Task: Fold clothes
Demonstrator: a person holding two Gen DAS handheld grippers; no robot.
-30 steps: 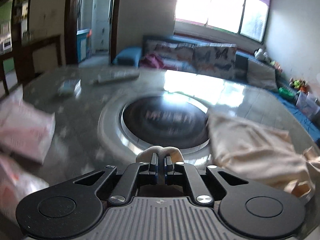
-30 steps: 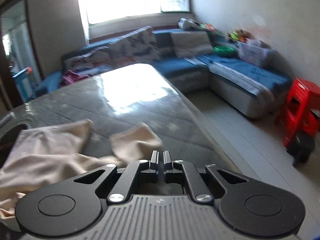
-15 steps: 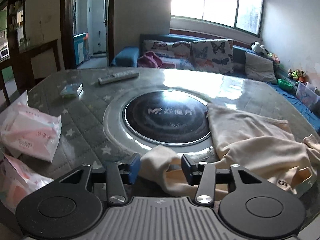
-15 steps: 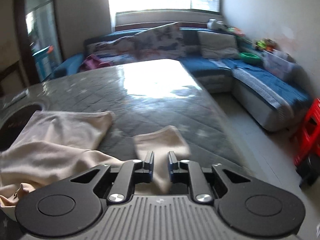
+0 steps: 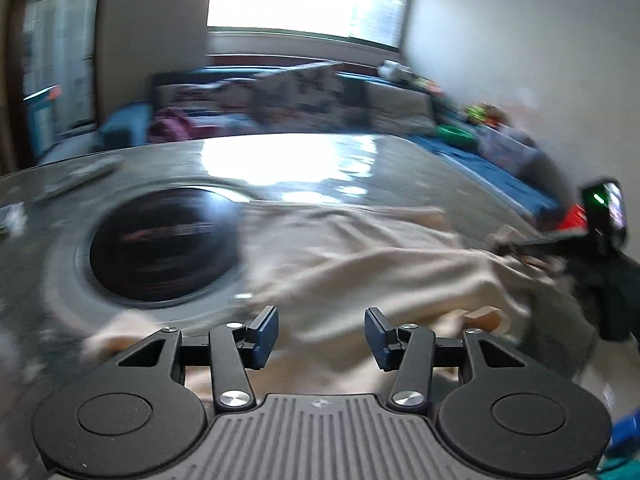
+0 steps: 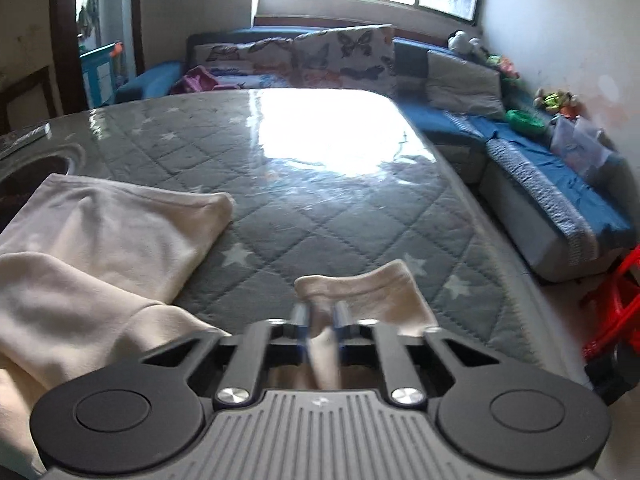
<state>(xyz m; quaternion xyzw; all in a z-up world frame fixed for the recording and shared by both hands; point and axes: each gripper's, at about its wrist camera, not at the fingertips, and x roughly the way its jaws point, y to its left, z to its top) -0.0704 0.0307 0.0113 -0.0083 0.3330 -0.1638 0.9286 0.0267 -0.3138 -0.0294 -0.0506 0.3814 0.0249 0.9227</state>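
**Cream garment spread across the quilted table, one sleeve pinched**

At far left a round black glass hob (image 5: pixel 160 240) is set into the grey star-quilted table (image 6: pixel 320 200). The cream long-sleeved fabric garment (image 5: pixel 360 256) lies just right of it, its long axis running left to right. The left gripper (image 5: pixel 320 334) hovers over its near edge, jaws apart, nothing between them. Further right, the right gripper (image 6: pixel 320 320) has just closed and is clamped on a sleeve cuff (image 6: pixel 360 288) pointing away towards the blue corner sofa (image 6: pixel 540 168).

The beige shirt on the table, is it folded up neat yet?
Not yet. The beige shirt lies rumpled and spread on the table, one sleeve end pinched in the right gripper.
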